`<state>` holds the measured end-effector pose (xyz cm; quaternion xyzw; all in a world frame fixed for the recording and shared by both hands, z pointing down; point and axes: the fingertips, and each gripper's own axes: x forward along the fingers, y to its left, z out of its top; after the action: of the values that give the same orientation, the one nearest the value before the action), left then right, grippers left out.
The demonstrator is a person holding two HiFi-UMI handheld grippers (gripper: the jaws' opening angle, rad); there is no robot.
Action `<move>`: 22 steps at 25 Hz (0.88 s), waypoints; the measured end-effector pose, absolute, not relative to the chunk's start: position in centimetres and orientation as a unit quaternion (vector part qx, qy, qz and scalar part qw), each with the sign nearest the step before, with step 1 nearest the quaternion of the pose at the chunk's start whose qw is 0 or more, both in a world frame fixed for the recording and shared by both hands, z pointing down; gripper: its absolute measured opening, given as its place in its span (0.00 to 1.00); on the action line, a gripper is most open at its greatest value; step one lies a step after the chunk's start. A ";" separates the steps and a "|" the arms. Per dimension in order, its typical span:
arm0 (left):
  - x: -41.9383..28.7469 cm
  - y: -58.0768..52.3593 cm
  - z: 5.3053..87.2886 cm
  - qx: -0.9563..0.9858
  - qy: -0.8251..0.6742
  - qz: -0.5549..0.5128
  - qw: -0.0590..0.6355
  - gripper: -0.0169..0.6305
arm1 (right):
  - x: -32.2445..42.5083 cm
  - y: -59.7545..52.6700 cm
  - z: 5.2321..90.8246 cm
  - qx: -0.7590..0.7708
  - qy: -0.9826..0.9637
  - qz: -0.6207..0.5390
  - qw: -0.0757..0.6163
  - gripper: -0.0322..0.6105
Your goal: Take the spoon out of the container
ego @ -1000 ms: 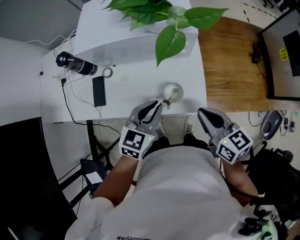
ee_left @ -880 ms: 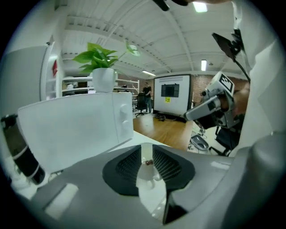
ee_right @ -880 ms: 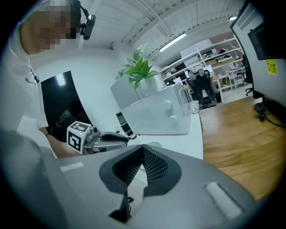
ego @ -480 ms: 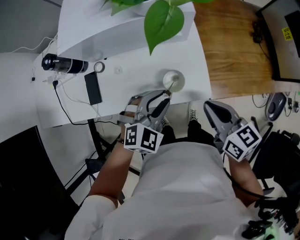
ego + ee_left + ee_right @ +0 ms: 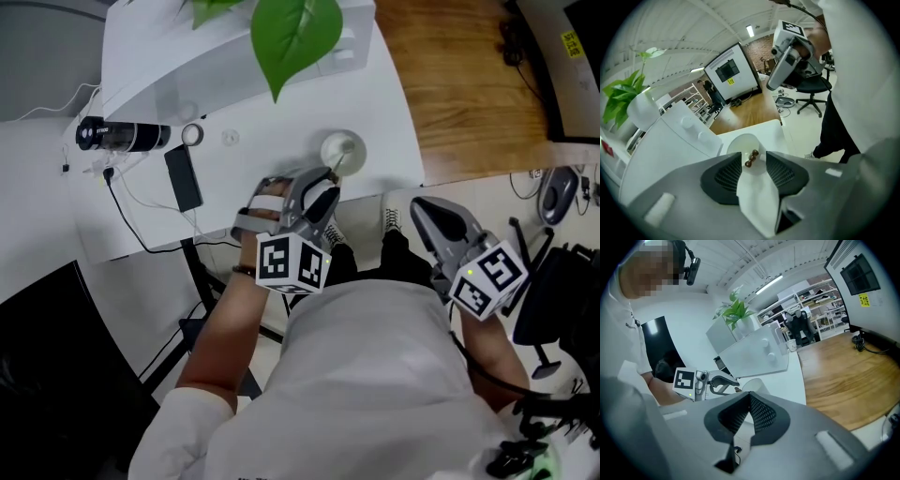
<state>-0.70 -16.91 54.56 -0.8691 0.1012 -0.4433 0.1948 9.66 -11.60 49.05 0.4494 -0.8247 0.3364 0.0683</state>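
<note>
A small white container (image 5: pixel 341 149) stands near the front edge of the white table (image 5: pixel 262 112). The spoon leans in it, its brown beaded handle end (image 5: pixel 751 158) sticking out over the rim toward me. My left gripper (image 5: pixel 322 186) reaches to that handle; its jaws are opening, and the handle end sits in the gap with neither pad (image 5: pixel 729 174) pressing on it. The same container (image 5: pixel 744 143) lies just beyond the jaws. My right gripper (image 5: pixel 433 217) hangs off the table's front right, its tips (image 5: pixel 749 396) together with nothing held.
A black phone (image 5: pixel 183 177), a black cylinder (image 5: pixel 120 136) with cables and a small ring (image 5: pixel 192 135) lie on the left of the table. A raised white box (image 5: pixel 216 56) and plant leaves (image 5: pixel 292 36) are behind the container. Wooden floor (image 5: pixel 459 84) lies to the right.
The left gripper's jaws have spread apart around the spoon handle, and its marker cube has turned more toward me. The right gripper has barely moved.
</note>
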 end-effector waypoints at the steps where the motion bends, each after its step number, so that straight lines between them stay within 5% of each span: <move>1: -0.7 -17.0 54.8 -0.865 0.096 -0.450 0.200 0.29 | 9.7 -11.6 49.0 0.450 -0.824 0.337 0.068 0.06; 22: -0.4 -18.2 54.4 -0.870 0.102 -0.442 0.190 0.11 | 10.5 -11.5 49.1 0.459 -0.820 0.335 0.066 0.06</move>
<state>-0.45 -18.19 54.42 -0.8704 0.1022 -0.4425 0.1904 10.53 -11.49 49.07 0.4586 -0.8205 0.3349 0.0656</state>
